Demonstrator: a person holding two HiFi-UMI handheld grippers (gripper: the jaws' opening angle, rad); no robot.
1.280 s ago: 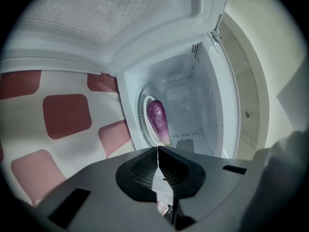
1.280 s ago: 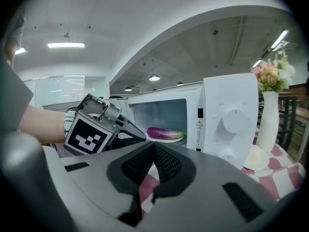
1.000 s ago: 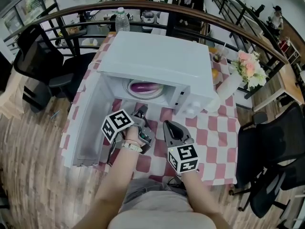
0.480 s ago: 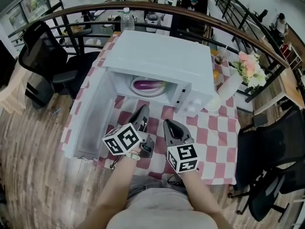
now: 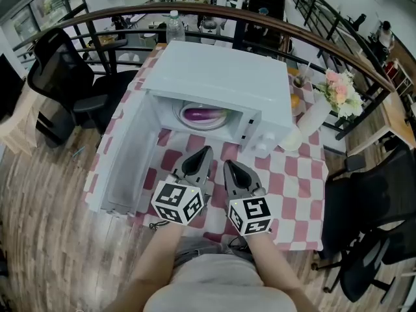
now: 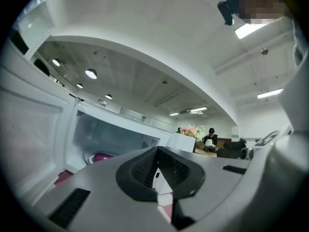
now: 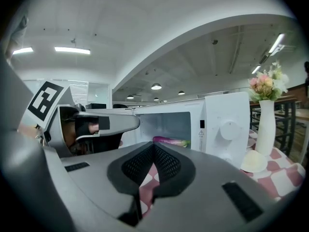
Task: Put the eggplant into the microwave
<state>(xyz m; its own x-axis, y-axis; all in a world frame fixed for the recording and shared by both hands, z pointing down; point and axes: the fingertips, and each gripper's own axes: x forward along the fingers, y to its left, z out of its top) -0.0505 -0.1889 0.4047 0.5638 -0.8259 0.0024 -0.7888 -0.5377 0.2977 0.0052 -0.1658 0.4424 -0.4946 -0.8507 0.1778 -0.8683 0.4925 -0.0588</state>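
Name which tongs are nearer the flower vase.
Right. The right tongs are left of the vase in the head view; the left tongs are further left, by the open microwave door.

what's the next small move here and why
Probably move the left gripper out to the open door at the left and start pushing it shut. The eggplant already lies on the plate inside the microwave, and that gripper and the right gripper are shut, holding nothing.
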